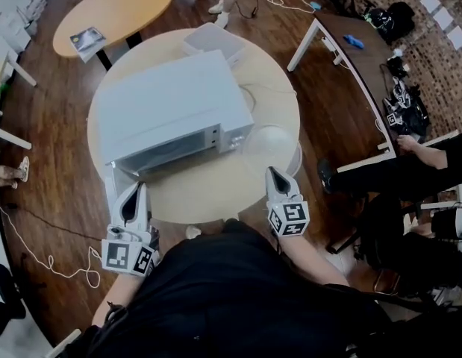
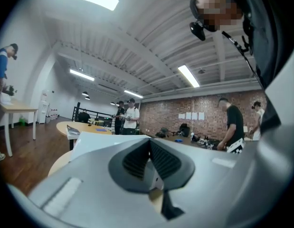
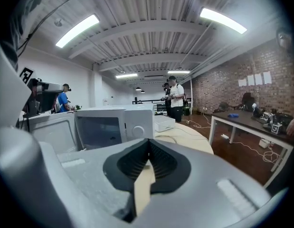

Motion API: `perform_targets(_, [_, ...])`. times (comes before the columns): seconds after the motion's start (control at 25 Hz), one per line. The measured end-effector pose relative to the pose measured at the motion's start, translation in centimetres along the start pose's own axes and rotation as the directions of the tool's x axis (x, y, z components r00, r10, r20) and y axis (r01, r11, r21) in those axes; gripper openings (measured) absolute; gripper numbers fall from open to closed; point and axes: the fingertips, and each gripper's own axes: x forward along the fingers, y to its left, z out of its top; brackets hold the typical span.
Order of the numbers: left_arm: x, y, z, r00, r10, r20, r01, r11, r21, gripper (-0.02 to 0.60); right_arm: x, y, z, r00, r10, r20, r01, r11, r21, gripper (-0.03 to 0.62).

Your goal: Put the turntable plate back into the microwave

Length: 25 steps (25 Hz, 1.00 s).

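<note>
The white microwave (image 1: pixel 171 103) stands on the round beige table (image 1: pixel 208 196). Its door (image 1: pixel 110 183) hangs open to the left, and the grey cavity (image 3: pixel 99 132) shows beside the knob panel. The clear glass turntable plate (image 1: pixel 269 142) lies on the table just right of the microwave. My right gripper (image 1: pixel 272 172) is shut and empty, its tips at the plate's near rim; in the right gripper view (image 3: pixel 147 152) the plate is hidden beneath it. My left gripper (image 1: pixel 141 188) is also shut and empty, close to the open door; its own view (image 2: pixel 149 141) looks level over the microwave.
A white box (image 1: pixel 214 42) and a cable (image 1: pixel 254 94) lie behind the microwave. A desk (image 1: pixel 350 51) with gear stands at the right, and a seated person (image 1: pixel 417 171) is beside it. An oval table (image 1: pixel 115 10) is farther back. Several people stand in the room.
</note>
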Motion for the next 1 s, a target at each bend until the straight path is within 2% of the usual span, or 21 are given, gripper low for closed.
perform_targets(0.24, [-0.1,-1.1,-0.5,0.999,0.025,-0.038,-0.025,1.000,0.006,0.006,-1.9,-0.5,-1.7,0.998,0.065,-0.005,-0.065,0.995,-0.075,0.002])
perform_targets(0.36, [0.2,-2.0,-0.6,0.999,0.013,-0.048,-0.012,1.000,0.017,0.006,-2.0,-1.3,-2.6,0.997,0.076,0.006,-0.076,0.997,-0.020,0.002])
perform_targets(0.52, [0.7,-2.8,-0.4,0.998,0.015,-0.057,-0.013,1.000,0.026,0.006,-1.9,-4.2,-4.2,1.000,0.002,-0.014,-0.001,0.994,0.106,0.002])
perform_targets(0.72, [1.2,-3.0,-0.3,0.998,0.027,-0.064,-0.024,0.999,0.040,0.006,-1.9,-8.7,-6.9,0.988,-0.114,-0.106,0.133,0.974,0.185,0.002])
perform_targets(1.0, [1.4,-2.0,-0.8,0.992,0.086,-0.089,-0.083,0.996,0.042,0.006,-1.8,-11.9,-8.3,0.979,-0.144,-0.141,0.171,0.965,0.197,0.002])
